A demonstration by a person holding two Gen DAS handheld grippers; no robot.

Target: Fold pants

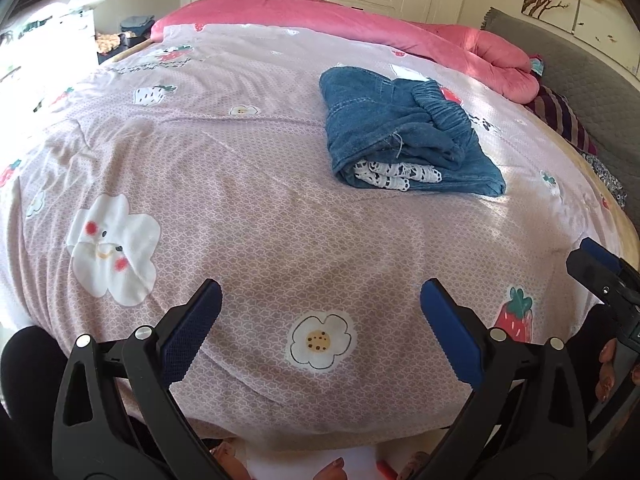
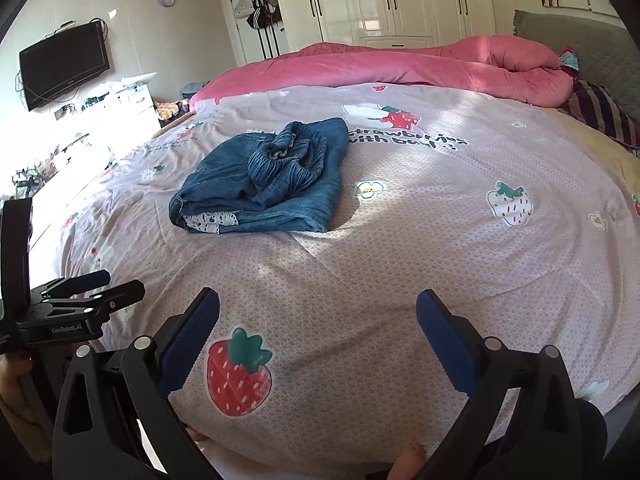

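While sunlight falls across it from the window side, the bed [image 1: 248,216] fills both views, covered by a pale pink sheet [image 2: 420,240] printed with strawberries, white flowers and a line of dark lettering. Along the far edge of the bed lies a bunched pink quilt [image 1: 360,20], which runs toward a grey padded headboard [image 2: 592,40] with a striped pillow [image 2: 600,108] just beside it. Behind the bed stands a row of cream wardrobe doors [image 2: 392,0], and on the wall at the left of the right wrist view hangs a dark television [image 2: 64,64].

On the sheet, toward the middle of the bed and well apart from both tools, rest the blue denim pants [image 1: 400,132], folded into a compact bundle. Their gathered elastic waistband [image 2: 280,156] sits crumpled on top, and a strip of white lace trim [image 1: 396,174] peeks out of the near edge of the fold.

Near the foot of the bed, the left gripper [image 1: 320,312] hangs over the sheet with its jaws spread wide and nothing between them. Just beside it, the right gripper [image 2: 318,316] has its jaws likewise spread apart and bare. Blue pads [image 2: 188,340] line the inner faces of the black fingers.
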